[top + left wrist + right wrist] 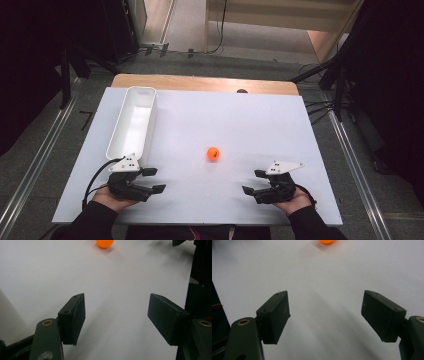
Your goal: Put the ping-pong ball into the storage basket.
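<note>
An orange ball lies on the white table top, near its middle. It shows at the top edge of the left gripper view as the ball and of the right gripper view as the ball. My left gripper rests near the front left, pointing right, open with nothing between its jaws. My right gripper sits near the front right, pointing left, open and empty. Both are well short of the ball.
A long white bin stands on the left side of the table, just beyond my left gripper, and looks empty. A wooden strip runs along the table's far edge. Grey floor and dark stands surround the table.
</note>
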